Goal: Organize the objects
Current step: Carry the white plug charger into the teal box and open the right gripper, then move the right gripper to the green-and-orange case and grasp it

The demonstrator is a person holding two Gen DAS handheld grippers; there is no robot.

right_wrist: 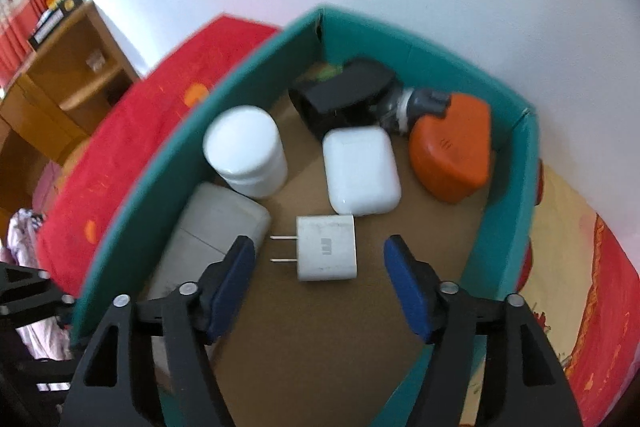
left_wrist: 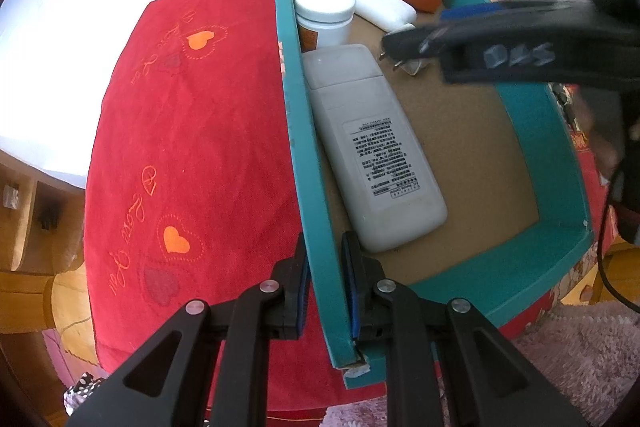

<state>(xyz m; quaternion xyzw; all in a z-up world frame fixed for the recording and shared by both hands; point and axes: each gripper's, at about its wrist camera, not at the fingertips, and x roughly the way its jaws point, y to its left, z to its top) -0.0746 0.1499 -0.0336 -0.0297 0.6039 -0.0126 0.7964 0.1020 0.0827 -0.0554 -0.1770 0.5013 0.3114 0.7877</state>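
Nearest to us, our left gripper [left_wrist: 323, 279] has its jaws pinched on the near side wall of the teal open-topped cardboard box [left_wrist: 316, 211], one blue pad outside, one inside.

Our right gripper [right_wrist: 319, 283] hangs over the box interior, jaws spread wide and gripping nothing. No earlier view is given.

Item one: a small white two-pronged plug adapter [right_wrist: 326, 247], lying flat on the brown box floor just beyond the right pads and touching neither, prongs towards the left finger.

Item two: a long pale grey remote control [left_wrist: 372, 151], label side up, lying along the wall that we hold.

Item three: a white screw-lid plastic jar [right_wrist: 245, 151], upright, at the remote's far end.

Item four: a white rounded earbud case [right_wrist: 360, 171], just beyond the adapter.

Item five: an orange rounded plastic case [right_wrist: 452, 159], far right corner.

Item six: a black boxy object [right_wrist: 344, 95] against the far wall.

The box rests on a red heart-embroidered cloth [left_wrist: 192, 147].
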